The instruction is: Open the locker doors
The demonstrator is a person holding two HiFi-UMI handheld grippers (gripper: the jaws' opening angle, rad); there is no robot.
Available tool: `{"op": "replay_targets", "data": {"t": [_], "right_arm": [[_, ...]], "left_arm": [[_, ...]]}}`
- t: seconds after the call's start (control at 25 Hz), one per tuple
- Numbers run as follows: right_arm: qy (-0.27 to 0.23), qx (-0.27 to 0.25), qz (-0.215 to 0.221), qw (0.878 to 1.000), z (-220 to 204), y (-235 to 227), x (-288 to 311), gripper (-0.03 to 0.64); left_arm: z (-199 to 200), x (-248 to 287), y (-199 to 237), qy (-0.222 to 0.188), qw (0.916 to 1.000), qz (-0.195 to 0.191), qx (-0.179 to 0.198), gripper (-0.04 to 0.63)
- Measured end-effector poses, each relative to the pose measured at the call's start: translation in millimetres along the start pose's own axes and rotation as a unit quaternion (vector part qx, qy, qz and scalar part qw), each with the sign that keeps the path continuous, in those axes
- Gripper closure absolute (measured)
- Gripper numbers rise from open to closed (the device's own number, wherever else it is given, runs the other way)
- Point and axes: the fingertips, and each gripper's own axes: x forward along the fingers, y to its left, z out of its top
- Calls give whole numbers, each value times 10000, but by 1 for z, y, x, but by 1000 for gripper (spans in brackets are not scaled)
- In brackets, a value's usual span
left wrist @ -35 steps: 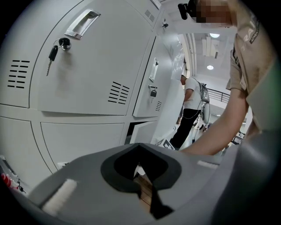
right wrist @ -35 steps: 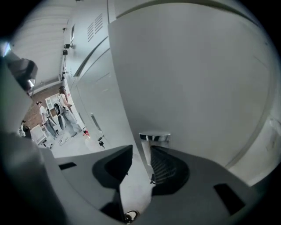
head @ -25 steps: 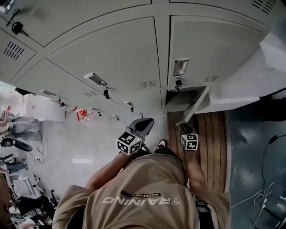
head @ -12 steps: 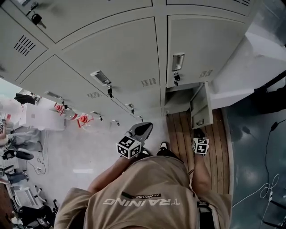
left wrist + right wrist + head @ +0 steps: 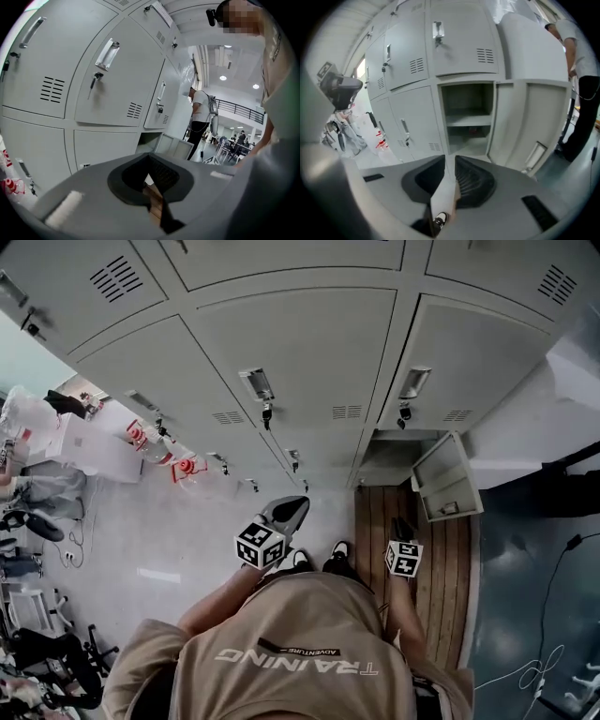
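1. Far side: a wall of grey lockers (image 5: 309,362), closed door edges flush all along the rows.
2. Bottom row, right end: one open locker door (image 5: 448,488), hinged on its right side and swung out to the right, with its free edge and handle jutting toward the near side.
3. Just left of that door: its open compartment (image 5: 468,119), mouth unblocked, one shelf across the middle.
4. In front of the compartment: a strip of wooden floor (image 5: 441,577) running near to far. Pale floor to its left, dark floor (image 5: 525,549) to its right.
5. Right gripper (image 5: 449,160): low over the wooden strip, nearer than the open door and apart from it. Jaws closing, a slim gap left, nothing between them.
6. Left gripper (image 5: 147,159): held out before the body, left of the wooden strip, well apart from the lockers. Jaws clenched at the tips, empty.
7. Directly above the open compartment: a closed upper door (image 5: 461,40) with handle and vent slots. Left of the compartment: a closed lower door (image 5: 412,122).
8. Between the two grippers, down on the floor: shoes (image 5: 339,548).
9. Far left, by the locker base: red things (image 5: 187,467) on the pale floor.
10. Right of the open door, beyond it: a standing person (image 5: 581,98), narrowing the room on that side.
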Motion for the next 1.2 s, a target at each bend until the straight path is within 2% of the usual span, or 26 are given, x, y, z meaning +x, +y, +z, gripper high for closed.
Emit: {"op": "replay_targets", "data": {"t": [0.12,0.24,0.44,0.6,0.8,0.92,1.08,1.2], "right_arm": [[-27,-384,547,9978,16,51,15,586],[-196,-440,1096,9928,44,95,31,604],[-626,-624,1583,9834,105,152,37,606],[-674,-840,2007,9737,116,193,52,606],[-223,-1048,1956,9748,86,230,72,606],[-174,-1011,1781,9787,85,248,73,606],[-232,-901,1558,9834,89,274,71,606],[-170,-817,1391,9868,81,293,73,606]], "left_arm": [[-7,-10,11,48,9993,333,158,589],[-12,-15,17,63,9984,539,147,589],[-16,-31,32,-3,9954,960,8,589],[-24,-55,49,-112,9918,1272,-110,589],[-39,-92,72,-218,9890,1431,-307,589],[-38,-108,88,-277,9908,1280,-328,589],[-27,-134,111,-367,9943,998,-45,589],[-33,-159,133,-404,9949,924,-77,589]]}}
